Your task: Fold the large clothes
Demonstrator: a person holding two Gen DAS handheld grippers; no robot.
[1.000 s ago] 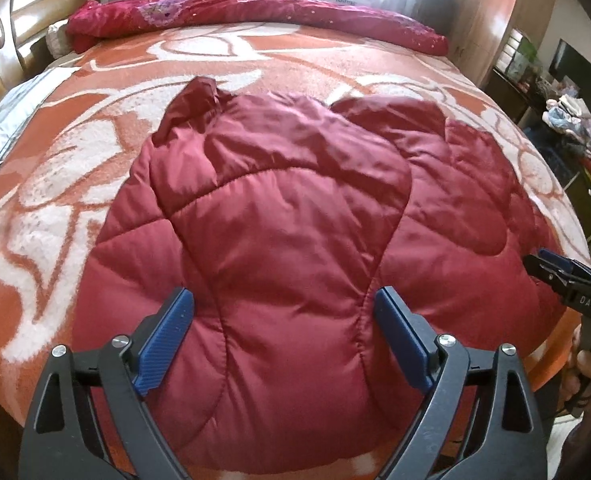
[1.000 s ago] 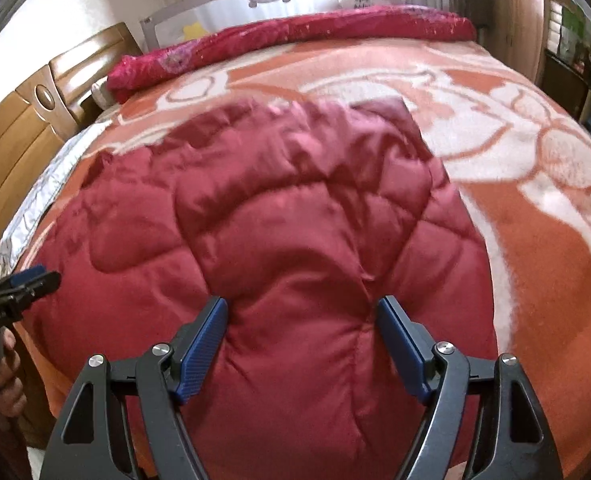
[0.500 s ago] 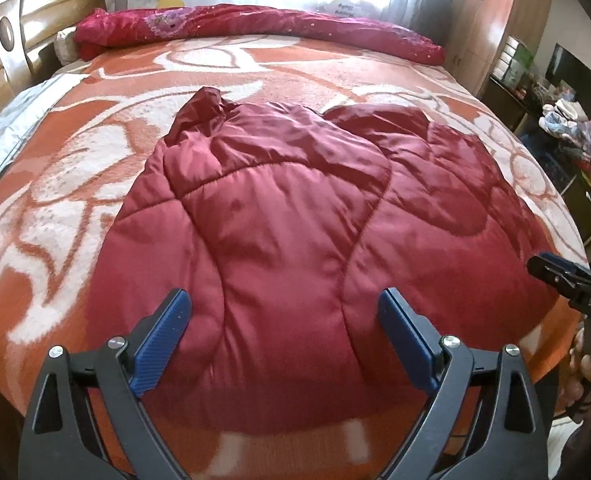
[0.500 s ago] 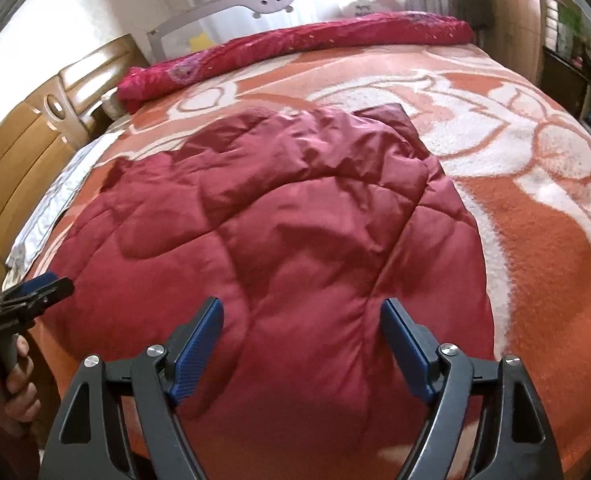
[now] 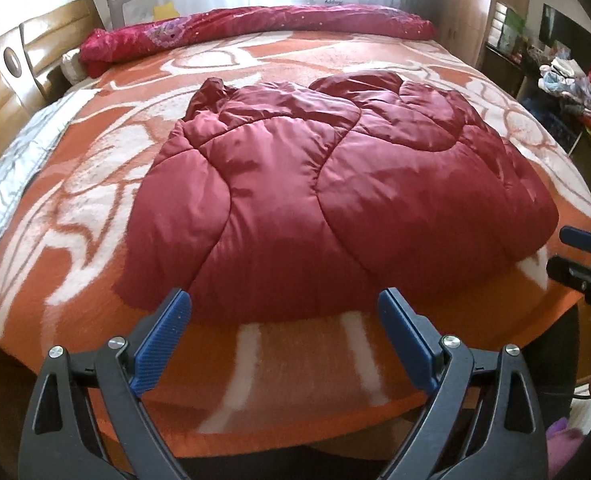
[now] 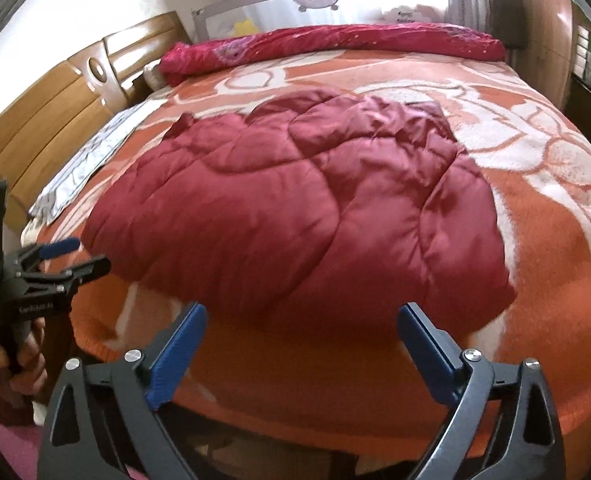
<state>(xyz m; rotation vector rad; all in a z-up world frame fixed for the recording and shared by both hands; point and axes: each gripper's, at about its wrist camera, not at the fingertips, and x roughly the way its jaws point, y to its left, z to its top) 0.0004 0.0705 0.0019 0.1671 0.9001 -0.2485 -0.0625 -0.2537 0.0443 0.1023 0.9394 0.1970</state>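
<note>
1. Jacket (image 5: 327, 200) first: a puffy red quilted one, lying in a bundle on the bed (image 5: 295, 372), its near hem close to the bed's near edge.
2. I read it as soft, bulky and light, with a shiny shell that looks slippery; it will spring back if I only pinch the padding.
3. My pick for a hold is the near hem, one corner per side, biting along a stitched seam where the fill is thinnest.
4. My left hand-held gripper (image 5: 285, 344) hangs off the near edge, jaws spread wide, nothing between them.
5. My right hand-held gripper (image 6: 303, 354) is likewise spread and empty, short of the hem.
6. Left view gives me the bunched collar or cuff at the far left of the jacket, plus the cluttered shelf (image 5: 571, 80) to the right.
7. Right view gives me the flat square end at the far right, the headboard (image 6: 55, 120), and my hand (image 6: 15, 364) on the other grip.
</note>
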